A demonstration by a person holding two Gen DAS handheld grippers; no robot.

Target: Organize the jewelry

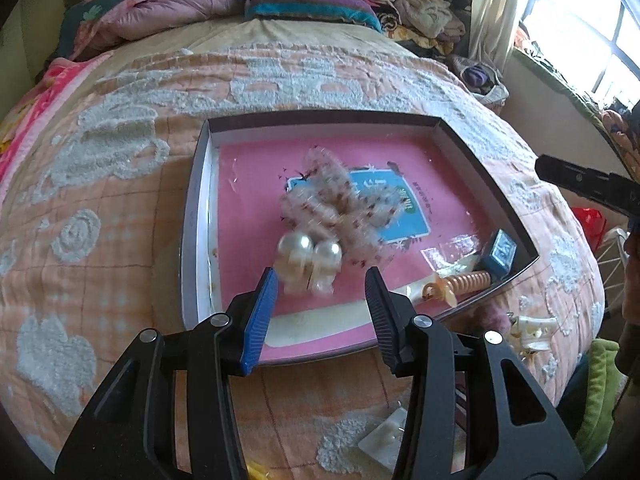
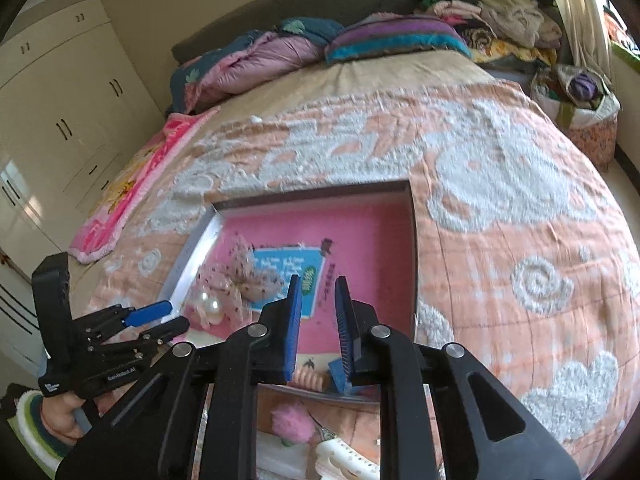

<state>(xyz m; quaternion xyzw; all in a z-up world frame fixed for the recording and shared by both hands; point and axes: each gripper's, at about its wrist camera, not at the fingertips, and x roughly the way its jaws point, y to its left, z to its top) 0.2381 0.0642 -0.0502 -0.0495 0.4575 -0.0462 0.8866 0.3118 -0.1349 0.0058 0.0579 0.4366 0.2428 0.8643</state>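
A shallow box point(image 1: 197, 184) with a pink floor lies on the bed. In it lie a pink dotted mesh bow with two large pearls point(image 1: 308, 254), blurred by motion, an orange spiral hair clip point(image 1: 460, 284) and a small blue box point(image 1: 502, 250). My left gripper point(image 1: 320, 280) is open, its fingers just in front of the pearls, holding nothing. In the right wrist view the bow point(image 2: 240, 280) lies at the box's left point(image 2: 188, 256). My right gripper point(image 2: 318, 292) hovers over the box's near edge, jaws a narrow gap apart, empty. The left gripper point(image 2: 160, 316) shows there too.
Loose items lie on the peach bedspread point(image 1: 120, 200) near the box's front: a white hair claw point(image 1: 536, 330), a white packet point(image 1: 386, 436), a pink pompom point(image 2: 292, 420) and a white comb-like clip point(image 2: 344, 460). Pillows and clothes pile at the bed's head point(image 1: 280, 4).
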